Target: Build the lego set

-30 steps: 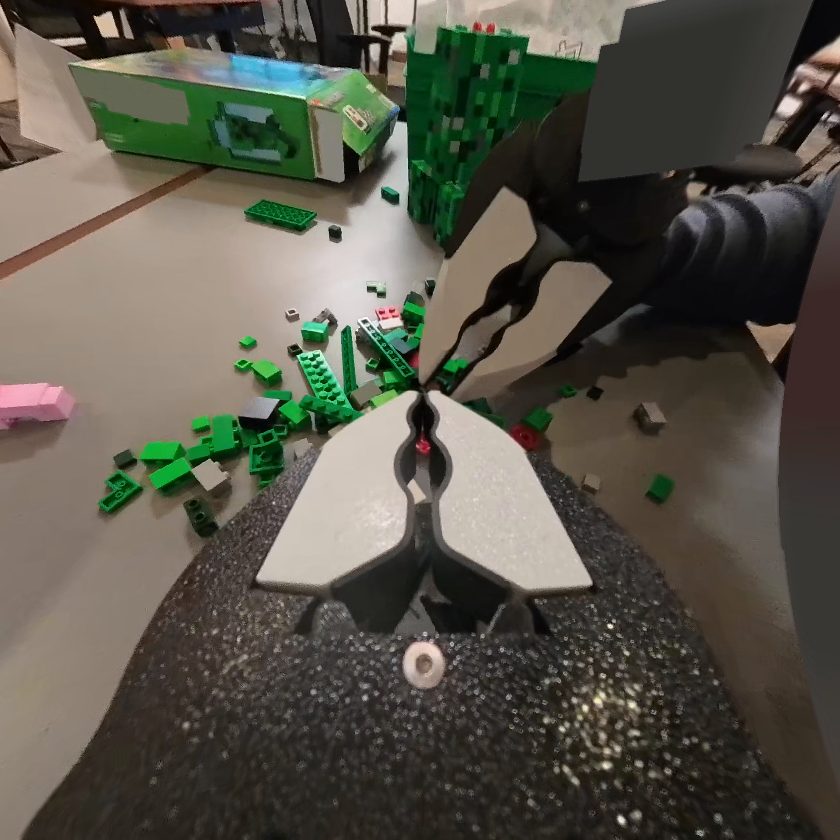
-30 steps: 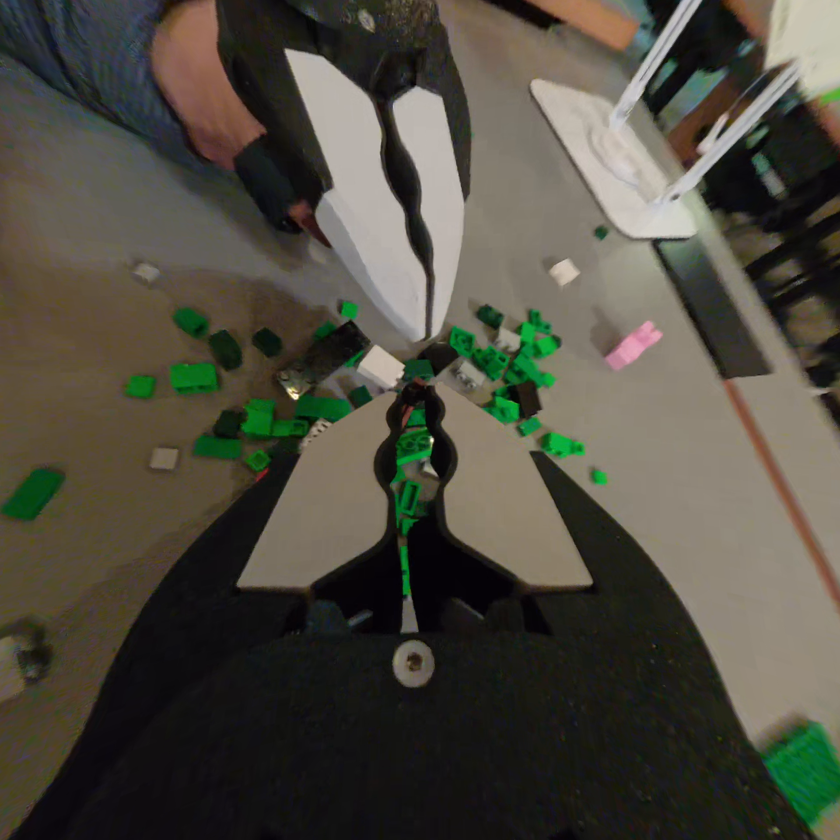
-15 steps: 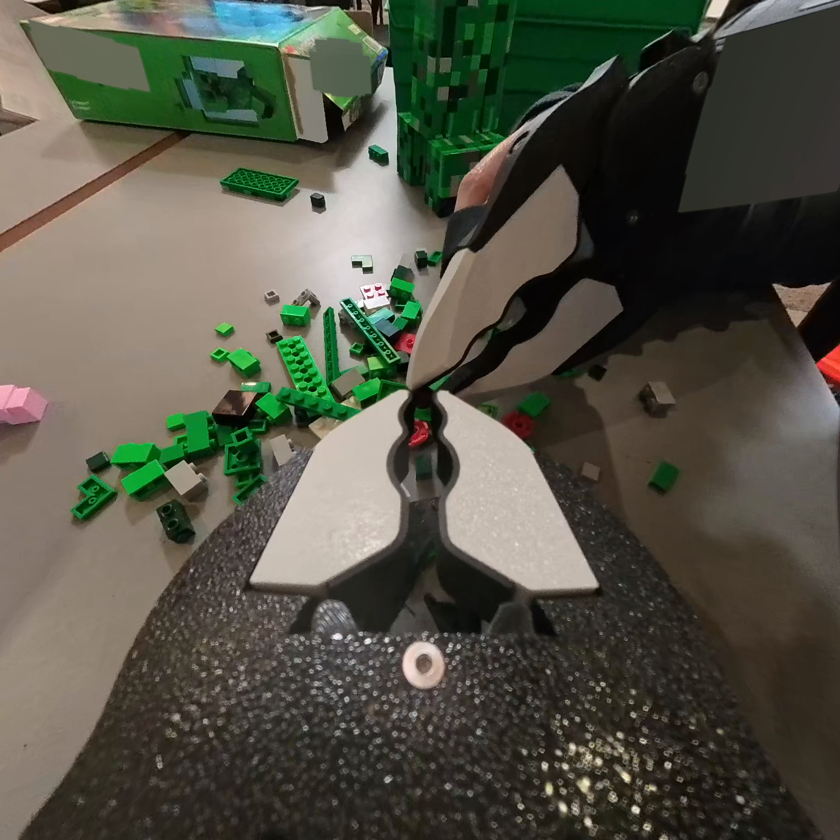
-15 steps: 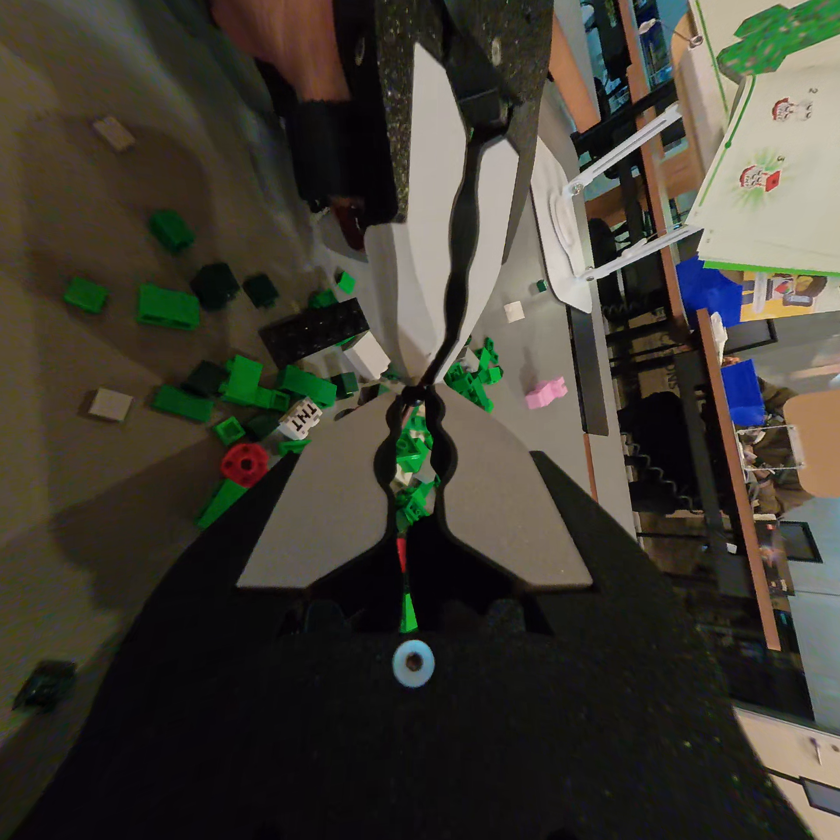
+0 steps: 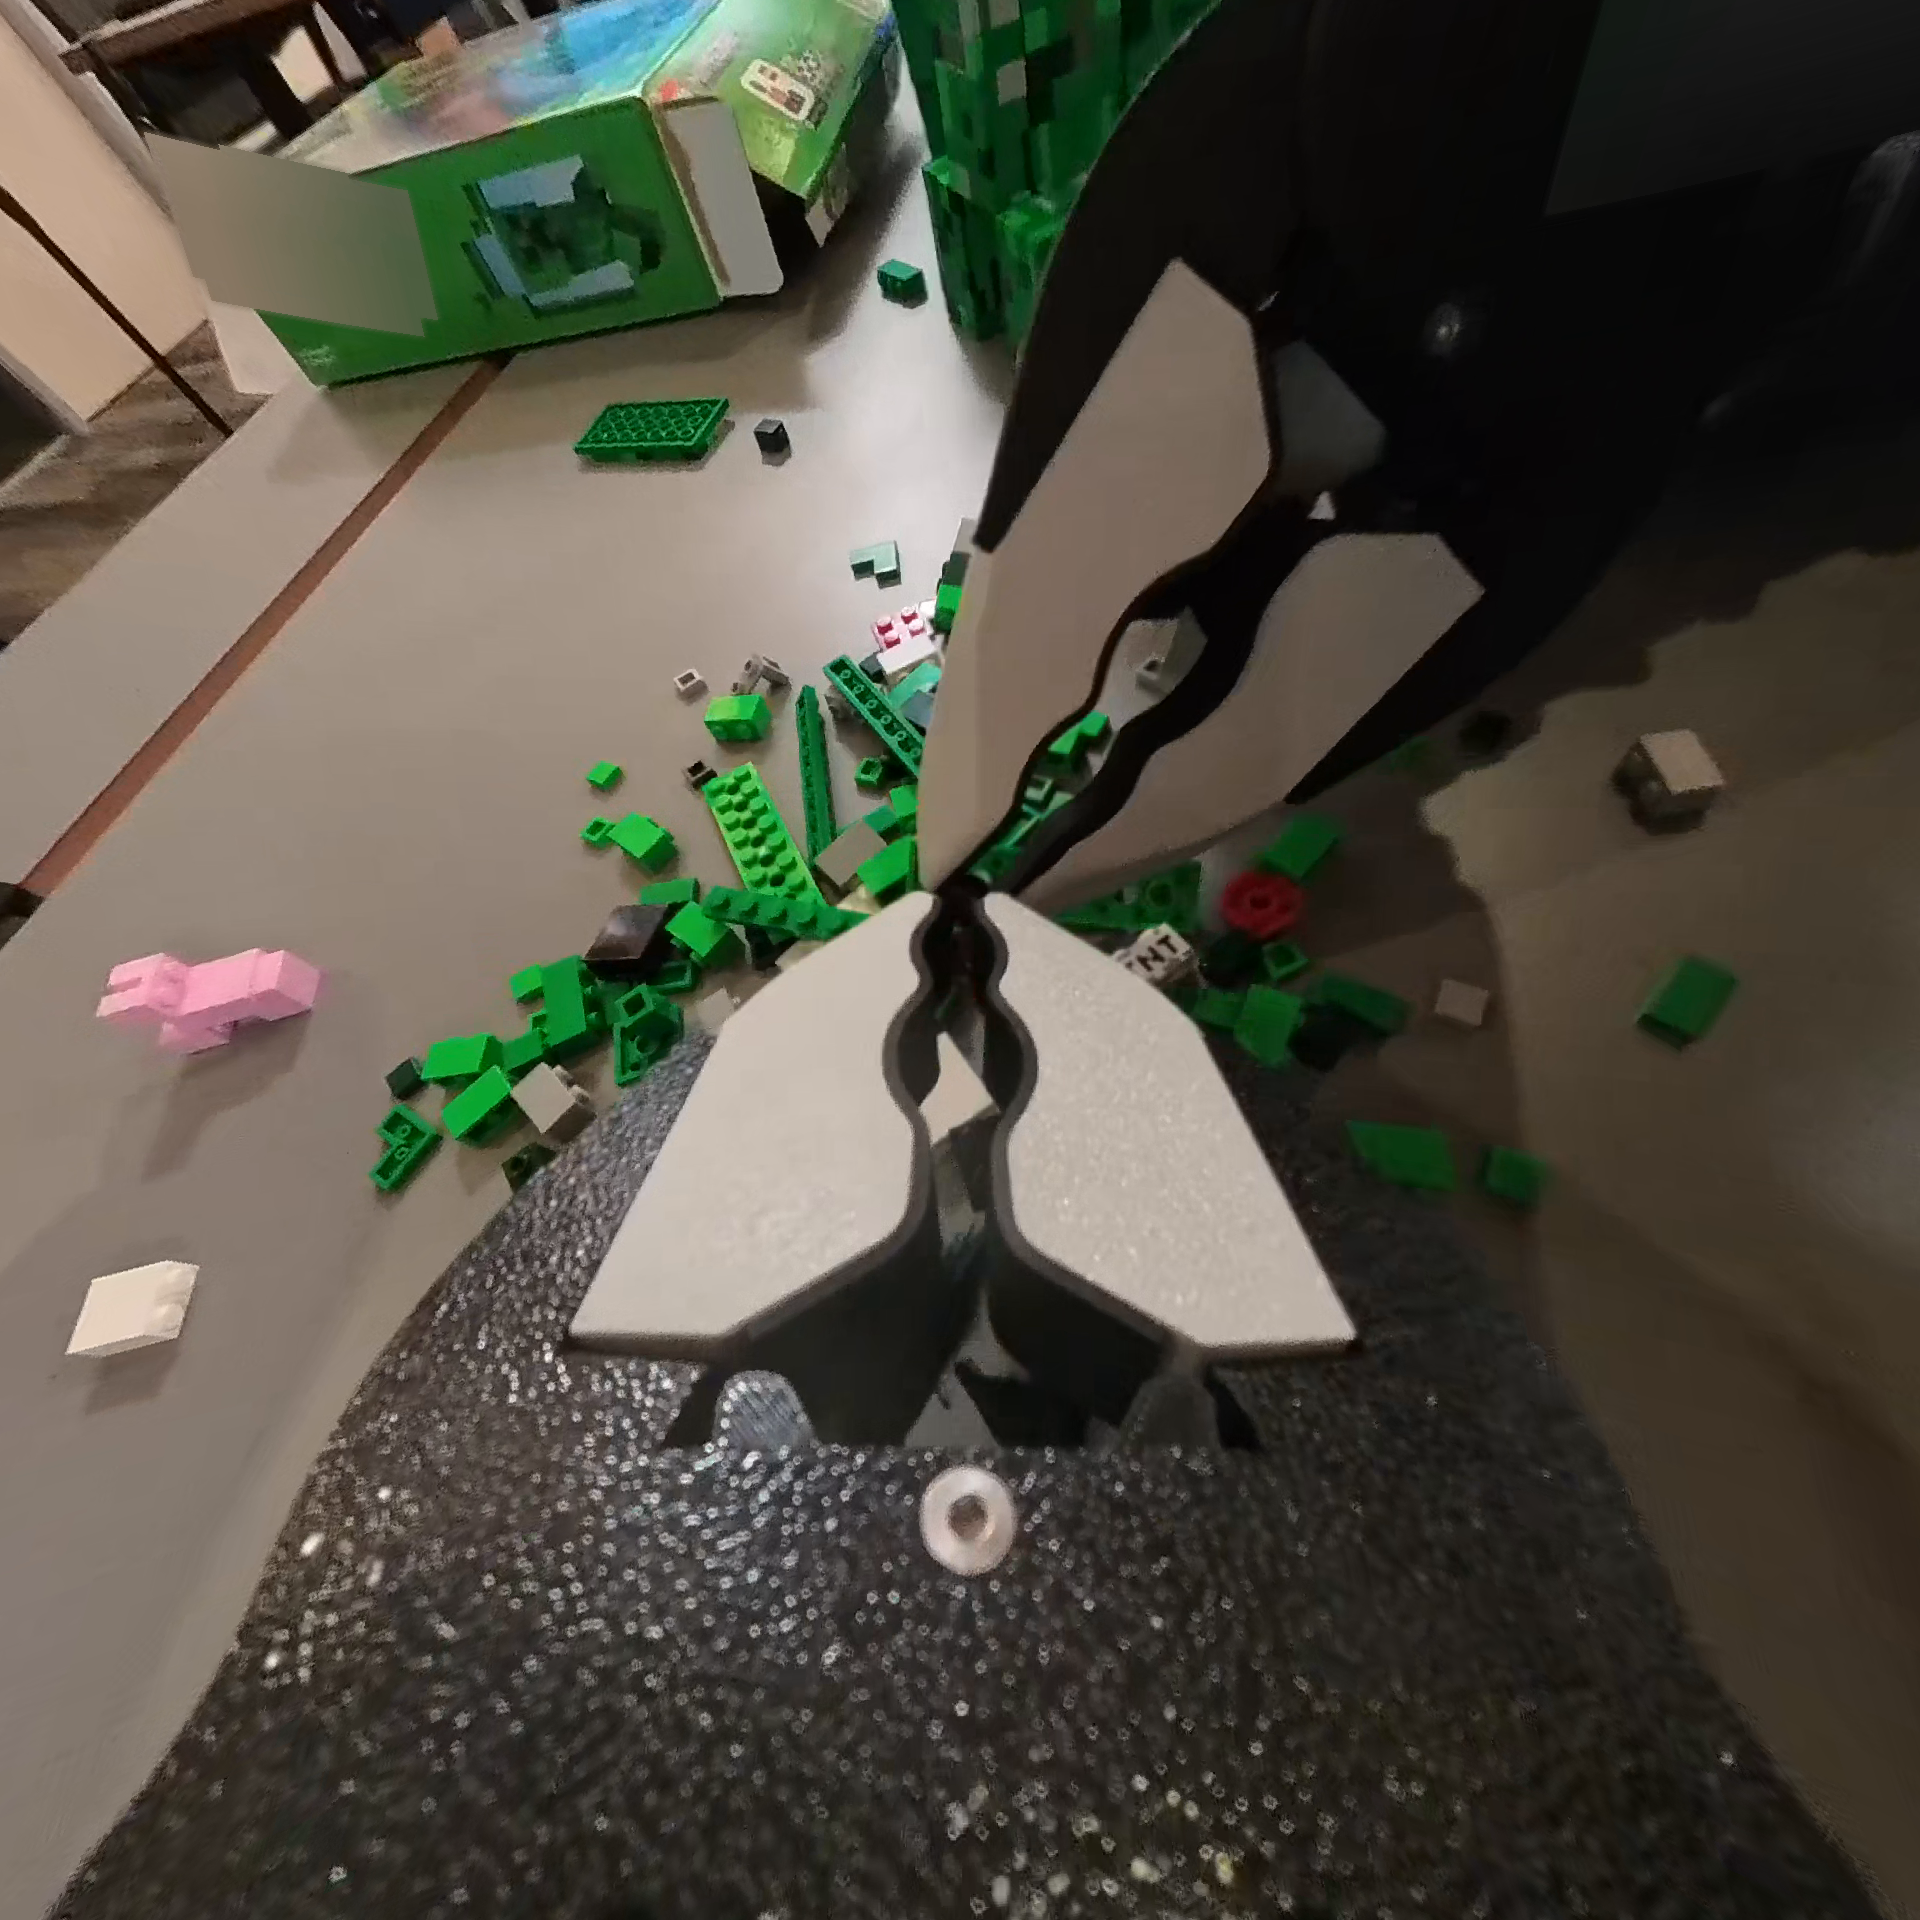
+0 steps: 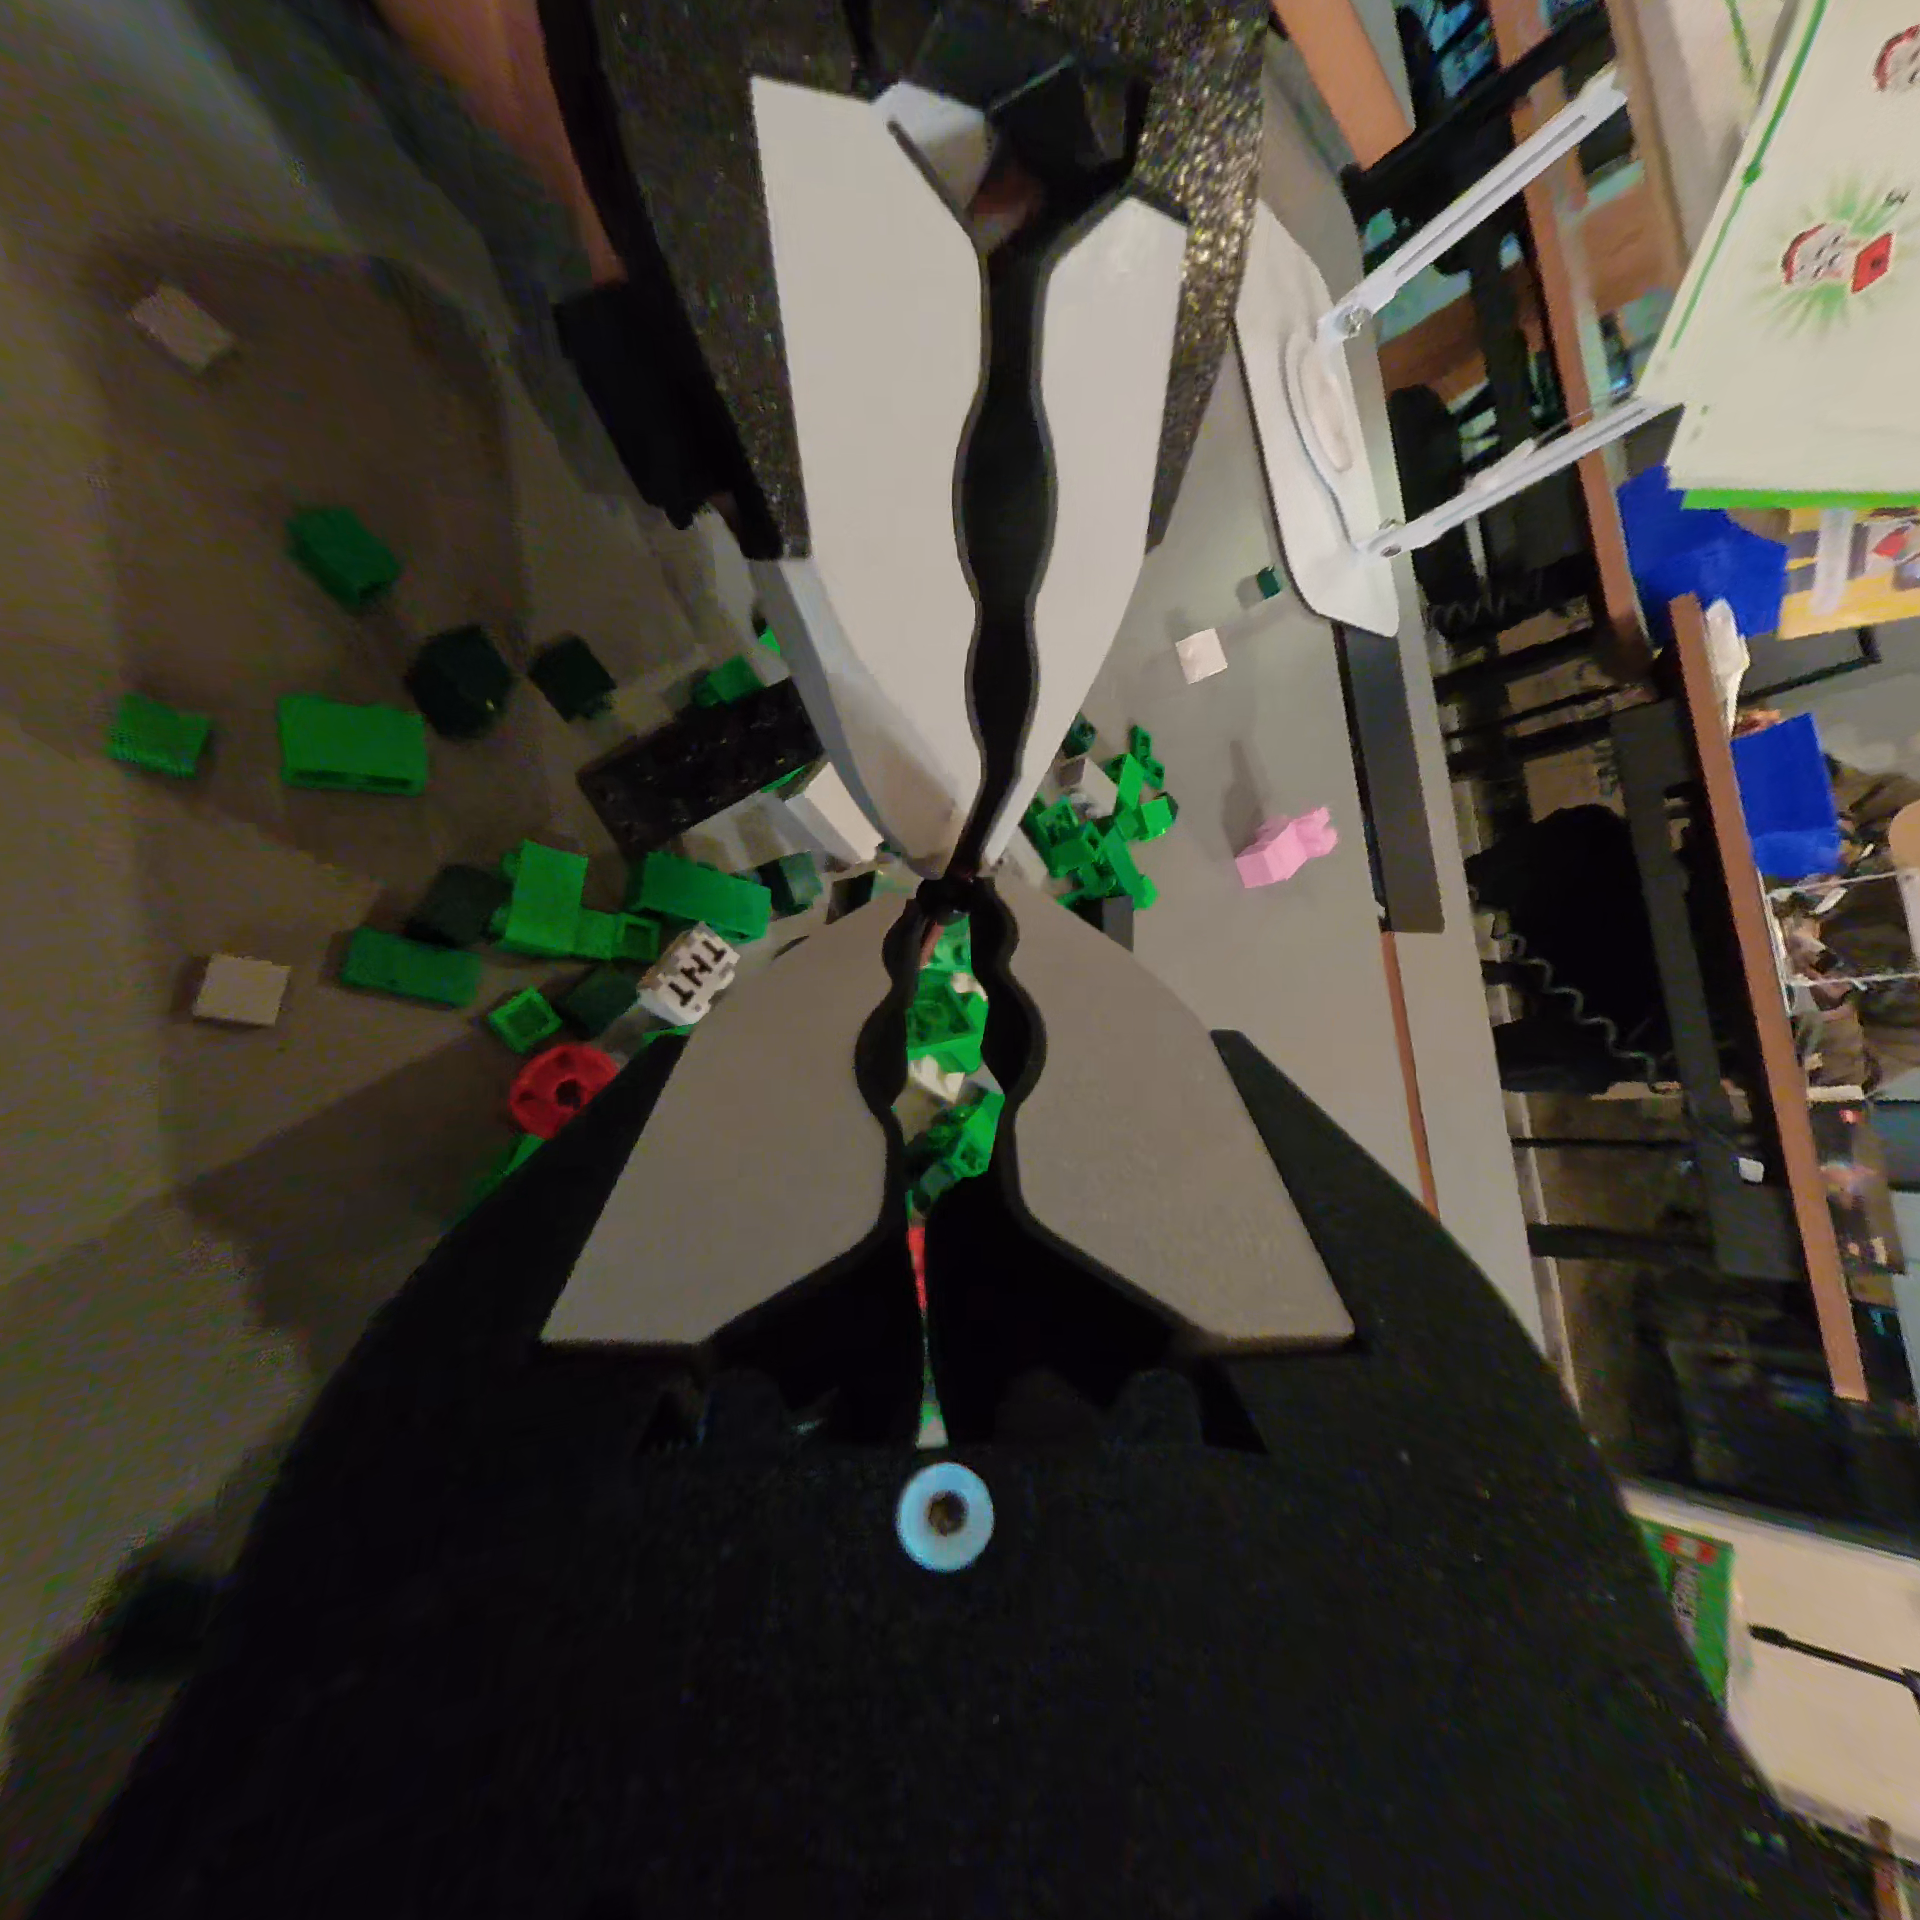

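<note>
My left gripper (image 5: 956, 910) and right gripper (image 6: 943, 906) are both shut and meet tip to tip just above a heap of loose green lego pieces (image 5: 764, 831). A small dark piece (image 6: 941, 902) is pinched where the tips meet; a hint of red shows beside it. I cannot tell which jaws hold which part. The right gripper (image 5: 964, 881) comes in from the upper right in the left wrist view. The left gripper (image 6: 961, 868) comes down from the top in the right wrist view. A tall green block figure (image 5: 987, 156) stands at the back.
An open green box (image 5: 540, 208) lies at the back left, with a green plate (image 5: 652, 428) before it. A pink pig (image 5: 213, 992), a white tile (image 5: 130, 1307), a red round piece (image 5: 1259, 902) and a black brick (image 6: 707, 764) lie around. A booklet on a white stand (image 6: 1325, 416) is beyond. Left and right tips are no more than a few centimetres apart. About 25 cm separates my right fingertips from the tall green block figure (image 5: 987, 156).
The two grippers closed the gap and now touch tip to tip. Both views tilted and shifted. The red piece seen between the left fingers earlier no longer shows there.
</note>
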`<state>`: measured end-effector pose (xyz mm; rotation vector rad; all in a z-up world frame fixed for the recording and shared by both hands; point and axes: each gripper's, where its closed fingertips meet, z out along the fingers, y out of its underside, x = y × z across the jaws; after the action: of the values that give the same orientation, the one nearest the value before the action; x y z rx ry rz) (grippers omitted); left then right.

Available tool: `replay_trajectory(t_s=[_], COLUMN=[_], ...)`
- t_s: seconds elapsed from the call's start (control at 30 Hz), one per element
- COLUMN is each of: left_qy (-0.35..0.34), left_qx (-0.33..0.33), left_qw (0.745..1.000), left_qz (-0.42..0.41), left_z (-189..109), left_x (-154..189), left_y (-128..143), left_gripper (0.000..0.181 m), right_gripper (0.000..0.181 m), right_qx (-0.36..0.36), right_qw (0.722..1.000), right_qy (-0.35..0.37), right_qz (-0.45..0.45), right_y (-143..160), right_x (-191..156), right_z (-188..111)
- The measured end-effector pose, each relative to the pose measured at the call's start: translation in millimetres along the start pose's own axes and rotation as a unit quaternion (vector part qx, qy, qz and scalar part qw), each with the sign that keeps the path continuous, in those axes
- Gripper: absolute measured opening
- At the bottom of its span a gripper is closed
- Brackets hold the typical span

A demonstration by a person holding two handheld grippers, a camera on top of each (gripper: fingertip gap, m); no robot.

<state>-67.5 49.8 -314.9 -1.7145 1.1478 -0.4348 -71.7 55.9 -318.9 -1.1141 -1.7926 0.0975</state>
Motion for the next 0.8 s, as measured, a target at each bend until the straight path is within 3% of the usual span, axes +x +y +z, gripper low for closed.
replay_trajectory(t_s=[0.13, 0.2, 0.3, 0.47, 0.63, 0.8], left_qy=[-0.015, -0.033, -0.041, -0.036, -0.073, -0.058], left_qx=[0.005, 0.054, 0.028, 0.025, 0.061, 0.102], left_qw=[1.000, 0.998, 0.998, 0.998, 0.995, 0.993], left_qz=[0.008, -0.019, -0.048, -0.034, 0.011, -0.009], left_z=[-0.2, -13.6, -11.0, -6.1, -9.3, -9.8], left_x=[-2.6, -14.7, -23.6, -19.8, -20.6, -10.7], left_y=[1.2, -15.2, 5.2, 3.9, -6.1, -22.3], left_gripper=[0.002, 0.000, 0.000, 0.000, 0.000, 0.000], right_gripper=[0.010, 0.010, 0.010, 0.010, 0.011, 0.010], right_qx=[-0.024, -0.072, -0.024, -0.020, 0.064, 0.200], right_qw=[0.998, 0.995, 0.996, 0.993, 0.980, 0.923], right_qy=[-0.026, -0.034, -0.046, -0.047, -0.024, -0.039], right_qz=[0.054, 0.067, 0.073, 0.105, 0.186, 0.325], right_y=[8.4, 30.9, 13.4, 21.8, 11.2, -11.1], right_x=[-3.8, -8.7, -13.9, -10.7, 9.4, 32.7], right_z=[4.1, 10.9, 9.8, 14.0, 6.1, -12.8])
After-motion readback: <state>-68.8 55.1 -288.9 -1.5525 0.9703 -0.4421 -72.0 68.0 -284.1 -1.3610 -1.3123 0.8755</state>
